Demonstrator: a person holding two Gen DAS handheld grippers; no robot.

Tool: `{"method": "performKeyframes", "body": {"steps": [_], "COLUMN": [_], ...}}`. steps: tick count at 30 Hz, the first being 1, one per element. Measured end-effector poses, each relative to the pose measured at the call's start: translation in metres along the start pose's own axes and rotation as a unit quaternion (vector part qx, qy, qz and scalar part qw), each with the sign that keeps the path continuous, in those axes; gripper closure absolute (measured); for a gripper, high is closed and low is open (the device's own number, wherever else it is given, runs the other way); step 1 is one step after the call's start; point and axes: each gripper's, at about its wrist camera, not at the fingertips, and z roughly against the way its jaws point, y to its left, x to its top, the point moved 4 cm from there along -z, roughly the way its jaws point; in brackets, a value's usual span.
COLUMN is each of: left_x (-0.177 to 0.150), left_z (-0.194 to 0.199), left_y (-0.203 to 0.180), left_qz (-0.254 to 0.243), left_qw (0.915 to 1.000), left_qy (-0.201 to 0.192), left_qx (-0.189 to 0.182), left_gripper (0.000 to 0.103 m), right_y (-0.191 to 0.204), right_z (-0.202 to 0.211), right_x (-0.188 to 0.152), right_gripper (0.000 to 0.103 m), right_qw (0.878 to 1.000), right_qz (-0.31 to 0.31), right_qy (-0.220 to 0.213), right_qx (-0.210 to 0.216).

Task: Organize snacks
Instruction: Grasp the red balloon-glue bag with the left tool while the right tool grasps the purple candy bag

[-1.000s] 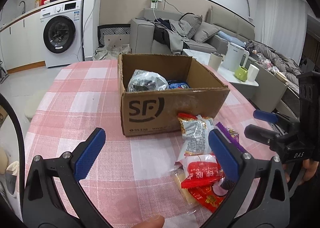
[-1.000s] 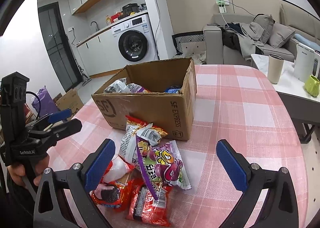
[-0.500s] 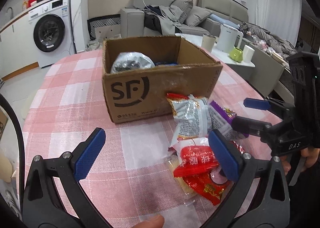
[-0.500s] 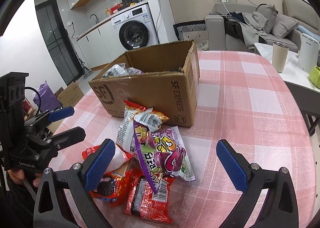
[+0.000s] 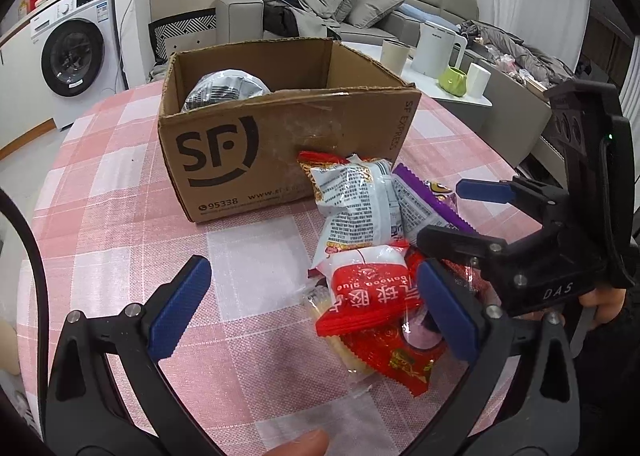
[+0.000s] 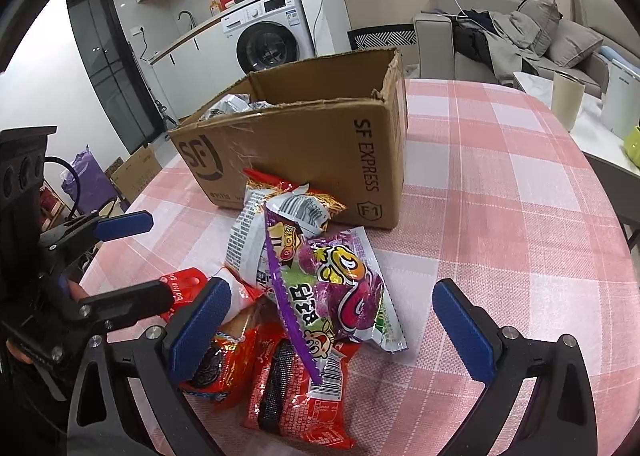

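A pile of snack packets lies on the pink checked tablecloth just in front of a brown SF cardboard box point(image 5: 256, 144) point(image 6: 320, 144). On top are a white and red packet point(image 5: 370, 290), a white crinkled bag point(image 5: 354, 208) point(image 6: 256, 232) and a purple grape-candy bag point(image 6: 340, 288) point(image 5: 424, 204). Red cookie packets point(image 6: 304, 388) lie underneath. A silver bag point(image 5: 224, 90) sits inside the box. My left gripper point(image 5: 312, 312) is open, low over the pile's left side. Above the purple bag, my right gripper point(image 6: 332, 320) is open and holds nothing.
The table point(image 6: 500, 216) extends to the right of the box. Beyond it stand a side table with a white kettle point(image 5: 436, 48), a cup and a green mug. A washing machine point(image 5: 76, 52) and a grey sofa point(image 5: 360, 4) are further back.
Both grippers have moved down and forward toward the snack pile, which now looms larger between their fingers. Both stay open. The packets have not shifted.
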Motion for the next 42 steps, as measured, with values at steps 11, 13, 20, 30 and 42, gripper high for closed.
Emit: {"method": "performKeyframes", "body": {"steps": [11, 13, 20, 30, 42], "left_x": [-0.006, -0.007, -0.01, -0.014, -0.015], "left_z": [-0.01, -0.012, -0.024, -0.036, -0.043], "left_y": [-0.009, -0.01, -0.006, -0.004, -0.016], "left_qz": [0.01, 0.01, 0.03, 0.044, 0.036], "left_qw": [0.9995, 0.9995, 0.9989, 0.9978, 0.9961], "left_qy": [0.014, 0.015, 0.027, 0.034, 0.038], "left_qx": [-0.025, -0.027, -0.024, -0.035, -0.071], "left_gripper": [0.001, 0.001, 0.001, 0.001, 0.033], "right_y": [-0.016, -0.017, -0.021, -0.016, -0.012], "right_z": [-0.006, -0.007, -0.009, -0.015, -0.013], "right_x": [-0.002, -0.002, -0.004, -0.005, -0.006], "right_gripper": [0.001, 0.001, 0.011, 0.022, 0.033], "right_qw": [1.0, 1.0, 0.999, 0.999, 0.999], "right_qz": [-0.024, -0.027, -0.038, -0.035, -0.031], "right_qy": [0.004, 0.005, 0.009, 0.01, 0.004], "right_qx": [0.0, 0.002, 0.011, 0.02, 0.03]}}
